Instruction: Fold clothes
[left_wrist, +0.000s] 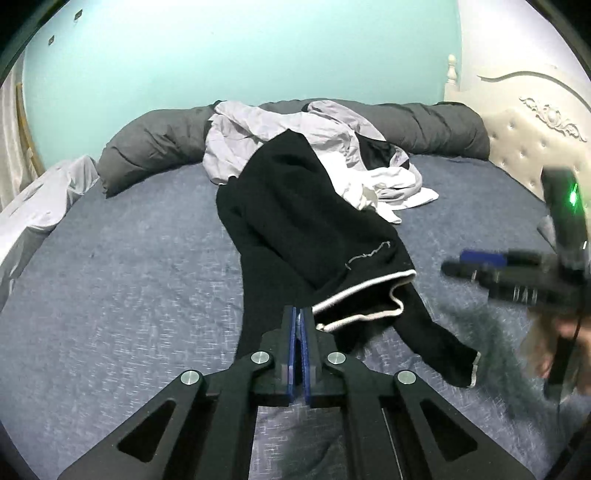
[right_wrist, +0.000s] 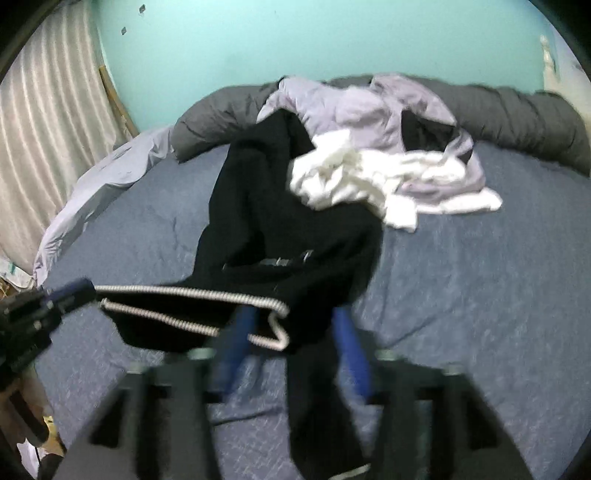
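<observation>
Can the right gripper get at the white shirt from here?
Probably yes. The right gripper stands open, but the black garment drapes between its fingers. The white shirt lies uncovered on the bed beyond; only that black cloth intervenes.

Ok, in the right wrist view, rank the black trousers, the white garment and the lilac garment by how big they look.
1. black trousers, clearly largest, though nearest the camera.
2 and 3. lilac garment and white garment look about alike; both are crumpled and overlapping, so I won't rank them.
</observation>
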